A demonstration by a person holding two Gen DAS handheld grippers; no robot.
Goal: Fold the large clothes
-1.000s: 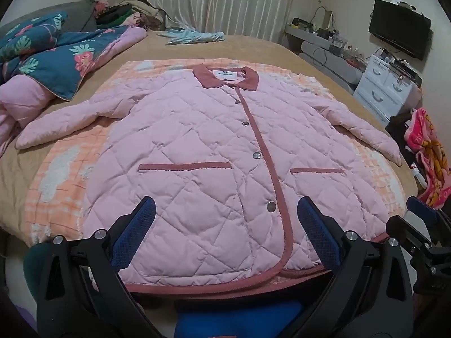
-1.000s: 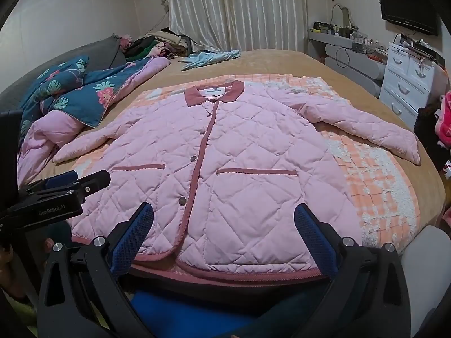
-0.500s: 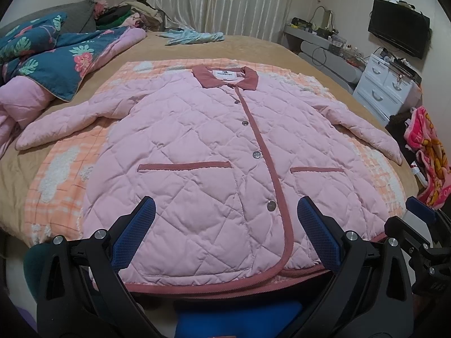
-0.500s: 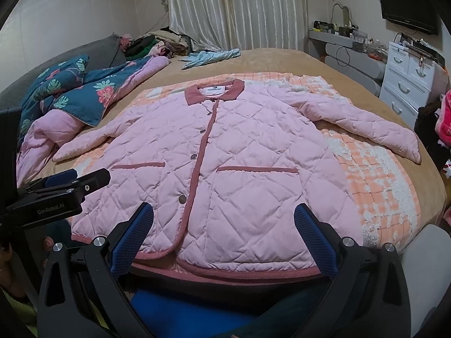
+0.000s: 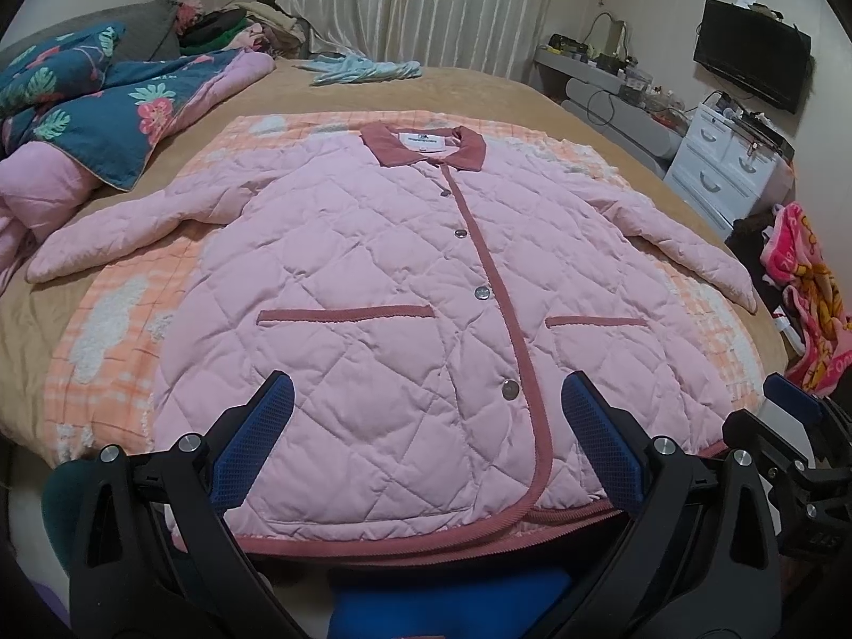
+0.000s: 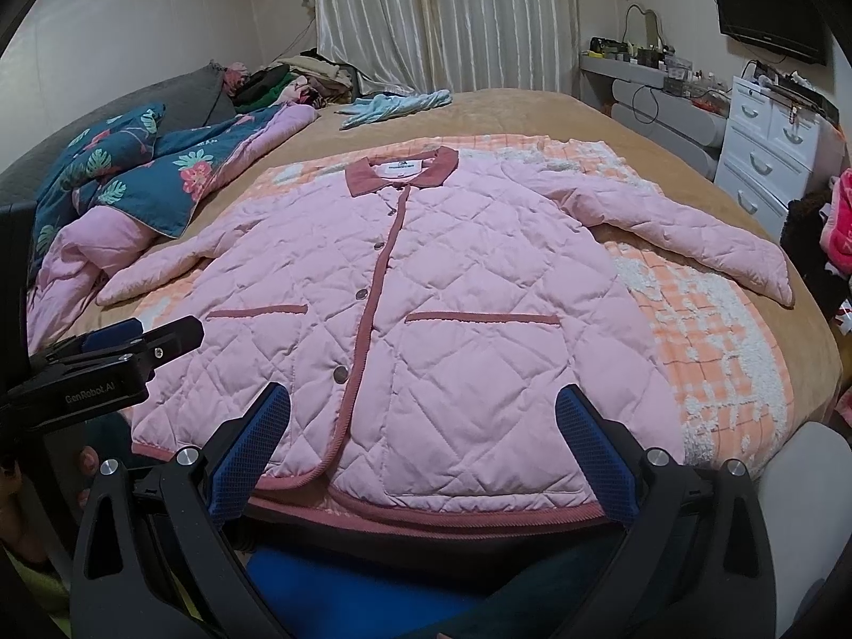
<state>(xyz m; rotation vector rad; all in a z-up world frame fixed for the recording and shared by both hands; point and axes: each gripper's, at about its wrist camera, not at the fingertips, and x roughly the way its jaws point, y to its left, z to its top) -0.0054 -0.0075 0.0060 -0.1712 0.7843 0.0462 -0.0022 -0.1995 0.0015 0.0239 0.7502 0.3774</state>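
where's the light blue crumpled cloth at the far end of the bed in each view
Left wrist view: the light blue crumpled cloth lies upper centre-left, on the tan bedspread below the pale curtains.
Right wrist view: the same cloth lies upper centre, again just under the curtains.
Shared landmark: the dusty-red collar of the pink quilted jacket; the cloth sits beyond it and slightly left in both.

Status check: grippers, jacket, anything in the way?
Left gripper open, right gripper open, both empty near hem. Pink jacket flat, buttoned, sleeves spread, unfolded. Nothing on it.
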